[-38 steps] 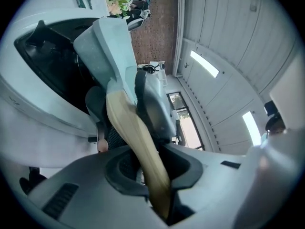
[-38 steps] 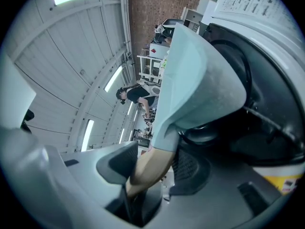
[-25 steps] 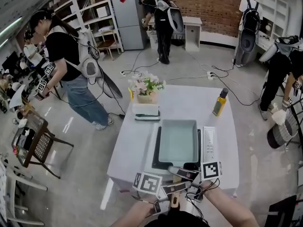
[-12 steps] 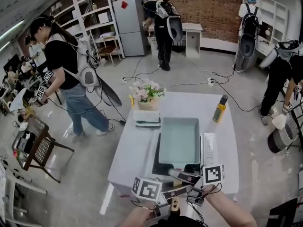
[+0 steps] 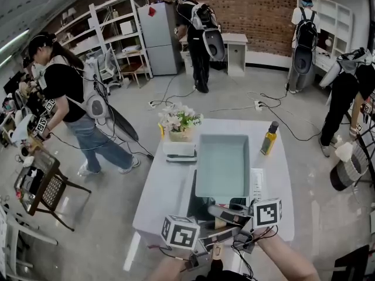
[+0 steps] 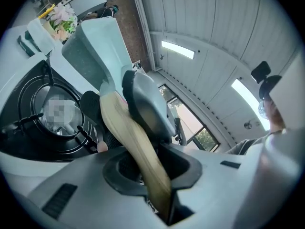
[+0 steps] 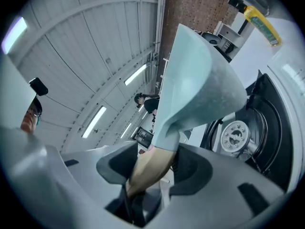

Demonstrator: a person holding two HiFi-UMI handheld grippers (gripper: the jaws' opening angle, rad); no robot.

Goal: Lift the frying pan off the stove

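A pale teal rectangular frying pan (image 5: 222,165) with a wooden handle hangs tilted above the black stove (image 5: 194,199) on the white table. Both grippers are shut on the handle, one behind the other. My left gripper (image 5: 212,237) holds the handle's near end, and my right gripper (image 5: 229,216) grips closer to the pan. In the left gripper view the wooden handle (image 6: 133,144) runs between the jaws of my left gripper (image 6: 152,168) up to the pan (image 6: 95,51), with the burner (image 6: 57,113) below. In the right gripper view my right gripper (image 7: 152,166) clamps the handle (image 7: 147,168) under the pan (image 7: 200,80).
On the table stand a flower pot (image 5: 180,120), a flat white box (image 5: 180,151), an oil bottle (image 5: 269,138) and a white strip (image 5: 258,183) beside the stove. A chair (image 5: 44,183) is at the left. Several people stand around the room.
The pan has risen off the stove and moved away from me, so more of the black stove shows beneath it. Both grippers went up with the handle. The person at the left walked further left.
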